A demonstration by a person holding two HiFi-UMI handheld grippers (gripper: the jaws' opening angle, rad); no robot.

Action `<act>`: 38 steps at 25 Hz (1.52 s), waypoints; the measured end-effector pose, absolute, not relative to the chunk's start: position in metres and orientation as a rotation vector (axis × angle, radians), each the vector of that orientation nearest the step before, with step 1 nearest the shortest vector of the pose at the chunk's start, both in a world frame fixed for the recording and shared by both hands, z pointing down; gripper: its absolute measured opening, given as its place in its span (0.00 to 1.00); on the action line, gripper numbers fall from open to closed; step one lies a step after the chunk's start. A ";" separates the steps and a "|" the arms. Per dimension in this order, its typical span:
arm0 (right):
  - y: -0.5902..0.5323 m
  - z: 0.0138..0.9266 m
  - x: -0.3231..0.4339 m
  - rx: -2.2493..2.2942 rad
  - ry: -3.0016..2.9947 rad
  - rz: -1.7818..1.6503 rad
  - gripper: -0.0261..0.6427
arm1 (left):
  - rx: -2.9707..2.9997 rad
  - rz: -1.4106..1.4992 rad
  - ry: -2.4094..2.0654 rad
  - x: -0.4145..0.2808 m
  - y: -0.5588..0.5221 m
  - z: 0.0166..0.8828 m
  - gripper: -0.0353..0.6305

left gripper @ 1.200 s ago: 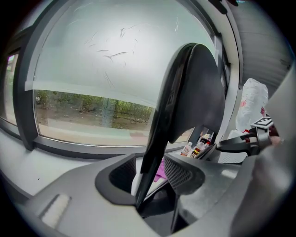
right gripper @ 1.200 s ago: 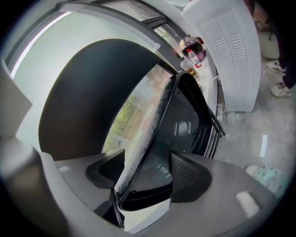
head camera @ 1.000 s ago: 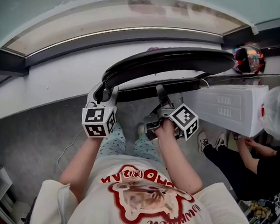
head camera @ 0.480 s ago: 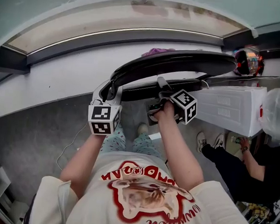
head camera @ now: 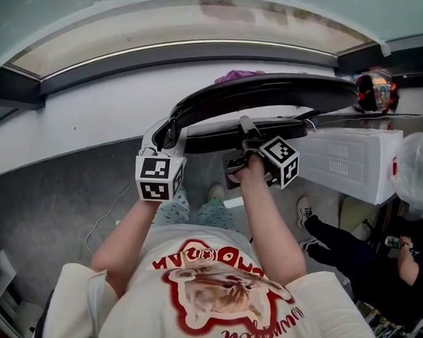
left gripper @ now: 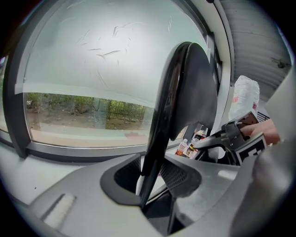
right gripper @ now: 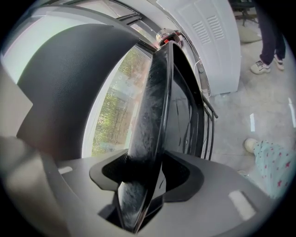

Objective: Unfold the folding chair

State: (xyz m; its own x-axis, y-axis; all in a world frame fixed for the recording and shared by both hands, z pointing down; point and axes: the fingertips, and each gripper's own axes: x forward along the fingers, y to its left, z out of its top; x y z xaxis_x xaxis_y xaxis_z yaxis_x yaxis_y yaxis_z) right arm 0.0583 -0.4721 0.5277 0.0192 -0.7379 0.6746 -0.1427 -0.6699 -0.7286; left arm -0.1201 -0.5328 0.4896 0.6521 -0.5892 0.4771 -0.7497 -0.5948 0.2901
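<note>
Black plastic folding chair is up in front of you, between you and the white wall, beside the white cabinet. It's barely open: seat and back panels lie close together with only a narrow gap, so nearly all the unfolding is left. Left gripper: fingers nearly together, clamped on the thin edge of one panel. Right gripper: fingers have just been closing, now about half open and pressed on the thicker panel.
</note>
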 end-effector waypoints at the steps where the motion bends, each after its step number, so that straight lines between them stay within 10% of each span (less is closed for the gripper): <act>1: -0.469 0.528 0.058 -1.836 0.904 -1.694 0.40 | 2.402 0.465 -1.046 -0.120 -0.533 0.490 0.24; 38: -0.282 0.593 0.033 -1.567 0.946 -1.830 0.32 | 2.350 0.622 -1.187 -0.124 -0.517 0.533 0.21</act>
State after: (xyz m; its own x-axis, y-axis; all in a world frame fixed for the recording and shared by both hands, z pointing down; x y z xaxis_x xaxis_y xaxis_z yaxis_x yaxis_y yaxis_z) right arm 0.0325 -0.2820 0.5931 -0.1720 -0.7812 0.6002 -0.0378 -0.6036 -0.7964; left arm -0.1240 -0.5171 0.5329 0.5323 -0.6295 0.5660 -0.8238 -0.5391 0.1752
